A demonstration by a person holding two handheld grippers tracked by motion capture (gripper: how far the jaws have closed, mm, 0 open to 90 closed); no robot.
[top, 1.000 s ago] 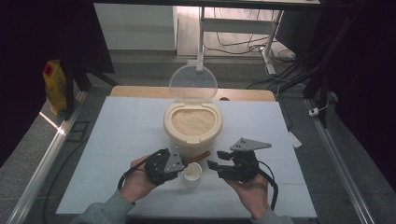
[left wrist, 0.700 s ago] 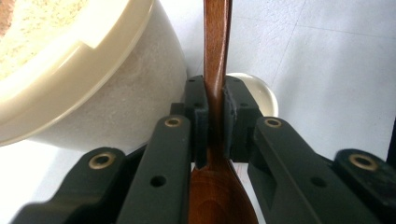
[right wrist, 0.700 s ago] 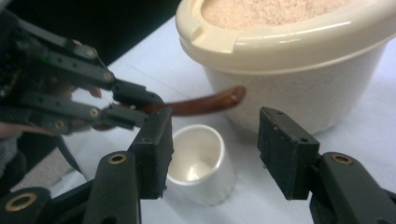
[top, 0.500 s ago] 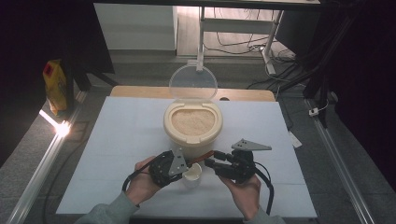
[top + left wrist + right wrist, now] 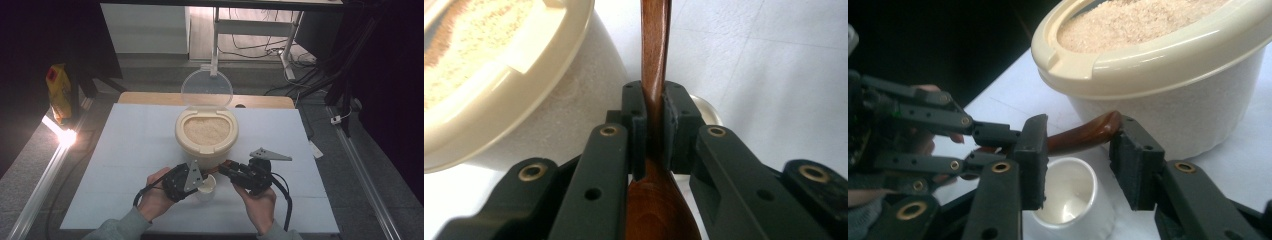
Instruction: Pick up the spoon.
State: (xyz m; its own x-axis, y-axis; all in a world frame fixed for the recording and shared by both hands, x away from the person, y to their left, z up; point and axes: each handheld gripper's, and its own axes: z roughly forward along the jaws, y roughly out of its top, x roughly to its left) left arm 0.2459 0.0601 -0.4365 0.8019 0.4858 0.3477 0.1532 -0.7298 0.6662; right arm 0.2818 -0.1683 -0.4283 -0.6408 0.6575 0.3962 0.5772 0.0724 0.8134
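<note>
White tabletop (image 5: pixel 125 150), open rice tub (image 5: pixel 206 131), small cup (image 5: pixel 206 187) in front. Left tool (image 5: pixel 654 117) clamped on wooden spoon (image 5: pixel 655 45); right tool (image 5: pixel 1078 145), apart, has just been closing around its handle end. Handover step: next, right must pinch firmly before left lets go.

No readable writing in any view.

The yellow package (image 5: pixel 59 92) at the far left of the high view carries a red patch near its top, but whatever is printed there is too small and blurred to make out. The cream container (image 5: pixel 206 134) and the small white cup (image 5: pixel 1073 200) have plain surfaces with no label, brand, number or sign to be read.
</note>
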